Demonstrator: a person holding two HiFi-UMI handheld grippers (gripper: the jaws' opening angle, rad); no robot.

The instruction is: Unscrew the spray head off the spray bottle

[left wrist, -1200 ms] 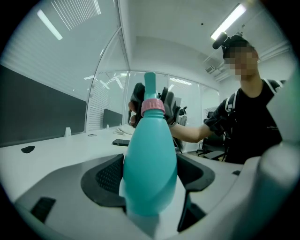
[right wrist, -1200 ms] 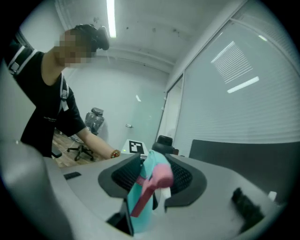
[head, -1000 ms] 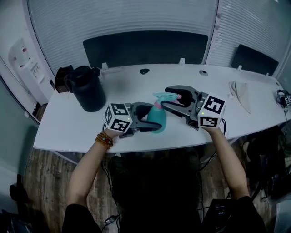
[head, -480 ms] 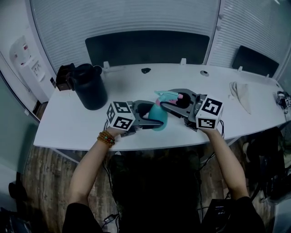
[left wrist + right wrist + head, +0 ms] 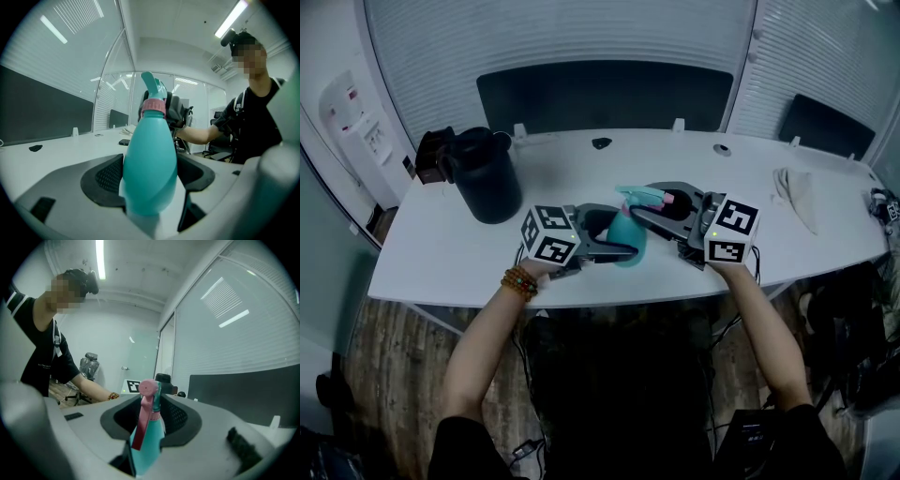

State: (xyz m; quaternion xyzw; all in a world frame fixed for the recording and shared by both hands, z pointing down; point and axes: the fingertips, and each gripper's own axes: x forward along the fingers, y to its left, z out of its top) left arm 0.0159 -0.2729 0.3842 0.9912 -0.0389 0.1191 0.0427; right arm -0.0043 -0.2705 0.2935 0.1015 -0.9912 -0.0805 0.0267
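Head view: the spray bottle stands upright near the middle of the white table, towards its near edge, with a claw on it from each side. The left claw comes in from the left and is clenched on the bottle's teal belly; the left gripper view shows that belly filling the space between the two dark pads and touching both. Above it sits a pink collar, and on that the spray head, its nozzle pointing left in the head view. The right claw reaches in level from the right, higher than the left one, and has the spray head between its jaws. Those jaws have just been closing, and in the right gripper view both pads lie against the head's sides, with the pink trigger hanging down on the camera's side. A beaded bracelet is on the left wrist. Far left on the table stands a black jug, well apart from the bottle. A pale folded cloth lies far right. Two small dark things, too small to make out, lie near the table's far edge.
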